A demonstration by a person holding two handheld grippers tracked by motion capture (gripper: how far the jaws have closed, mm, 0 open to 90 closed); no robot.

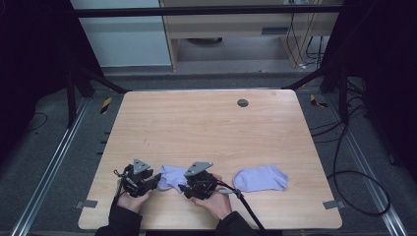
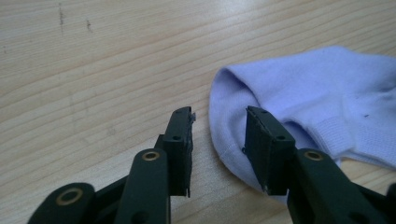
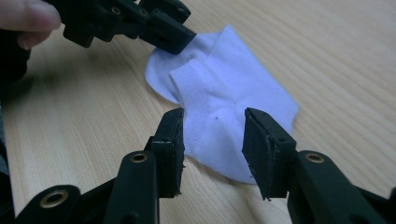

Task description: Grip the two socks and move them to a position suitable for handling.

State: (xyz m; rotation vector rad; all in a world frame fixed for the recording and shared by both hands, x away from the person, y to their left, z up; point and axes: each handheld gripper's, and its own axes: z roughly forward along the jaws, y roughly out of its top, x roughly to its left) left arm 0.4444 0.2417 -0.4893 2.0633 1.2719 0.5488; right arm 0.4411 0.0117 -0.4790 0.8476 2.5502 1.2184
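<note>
Two pale lilac ankle socks lie near the front edge of the wooden table (image 1: pixel 206 128). The left sock (image 1: pixel 172 177) lies flat between my two grippers; the other sock (image 1: pixel 260 178) lies apart to the right. My left gripper (image 1: pixel 155 181) is open, its jaws straddling the rounded edge of the left sock (image 2: pixel 303 88) just above the wood (image 2: pixel 218 114). My right gripper (image 1: pixel 189 184) is open too, with the cuff end of the same sock (image 3: pixel 224 88) between its jaws (image 3: pixel 213 116). The left gripper (image 3: pixel 154 23) touches the sock's far end there.
A dark round grommet (image 1: pixel 242 103) sits in the table's far middle. The table's front edge is just behind both hands. Cables trail on the floor at the right (image 1: pixel 354 172). A fingertip (image 3: pixel 28 14) shows at the top left of the right gripper view.
</note>
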